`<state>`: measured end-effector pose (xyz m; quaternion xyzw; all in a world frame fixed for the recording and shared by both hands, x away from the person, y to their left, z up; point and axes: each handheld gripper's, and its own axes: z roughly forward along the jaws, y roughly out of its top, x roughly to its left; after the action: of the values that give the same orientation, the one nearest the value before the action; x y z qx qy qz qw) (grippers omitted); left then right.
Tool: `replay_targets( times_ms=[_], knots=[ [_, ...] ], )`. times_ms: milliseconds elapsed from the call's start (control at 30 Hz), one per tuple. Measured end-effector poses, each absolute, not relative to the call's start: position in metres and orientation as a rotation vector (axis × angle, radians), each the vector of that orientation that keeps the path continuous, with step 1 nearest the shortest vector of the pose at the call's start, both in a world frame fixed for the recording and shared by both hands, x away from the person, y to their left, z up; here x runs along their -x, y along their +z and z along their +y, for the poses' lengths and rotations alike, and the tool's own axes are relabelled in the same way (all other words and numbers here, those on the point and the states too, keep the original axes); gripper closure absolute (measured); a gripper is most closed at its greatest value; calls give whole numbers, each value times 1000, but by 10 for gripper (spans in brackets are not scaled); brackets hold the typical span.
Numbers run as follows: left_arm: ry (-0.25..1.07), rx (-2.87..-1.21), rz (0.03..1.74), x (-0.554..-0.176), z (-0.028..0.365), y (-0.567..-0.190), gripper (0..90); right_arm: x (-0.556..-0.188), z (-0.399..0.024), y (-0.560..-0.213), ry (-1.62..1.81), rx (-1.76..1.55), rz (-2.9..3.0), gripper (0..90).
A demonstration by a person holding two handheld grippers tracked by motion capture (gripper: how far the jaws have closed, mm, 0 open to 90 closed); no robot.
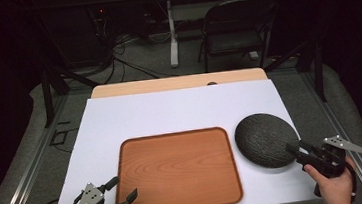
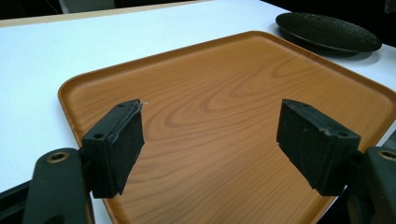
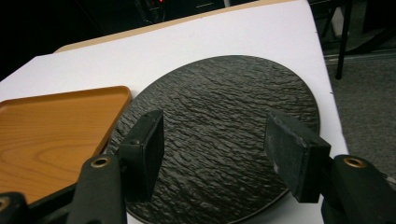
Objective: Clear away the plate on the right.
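A wooden tray [image 1: 178, 170] lies empty on the white table top [image 1: 170, 113], near its front edge. A dark, rough-textured round plate [image 1: 266, 140] sits just to the tray's right, close beside it. My left gripper [image 1: 124, 188] hovers open at the tray's front left corner, its jaws spread over the tray [image 2: 224, 107] with nothing between them. My right gripper [image 1: 296, 150] is open at the plate's near right rim, and the plate [image 3: 219, 140] shows between its spread jaws. The plate [image 2: 327, 31] also appears beyond the tray in the left gripper view.
A folding chair [image 1: 237, 28] and a table leg [image 1: 173, 37] stand on the floor beyond the table. Cables run across the floor at the back. Metal frame rails flank the table on both sides.
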<state>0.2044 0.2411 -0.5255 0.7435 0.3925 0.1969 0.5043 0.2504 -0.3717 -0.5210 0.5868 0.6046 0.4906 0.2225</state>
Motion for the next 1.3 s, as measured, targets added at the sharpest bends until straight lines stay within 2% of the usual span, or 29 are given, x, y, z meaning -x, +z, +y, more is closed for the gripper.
replay_targets(
  times_ms=[633,867,1300],
  knots=[
    [481,-1787,965,-203,242,-526,229,-275,-387,-515,1279,-1659,1726,450],
    [477,-1787,967,-202,243,-526,229,-279,-392,-522,1265,-1741,1724,528],
    [472,-1791,971,-202,243,-527,229,-276,-409,-542,1275,-1899,1658,560]
  ],
)
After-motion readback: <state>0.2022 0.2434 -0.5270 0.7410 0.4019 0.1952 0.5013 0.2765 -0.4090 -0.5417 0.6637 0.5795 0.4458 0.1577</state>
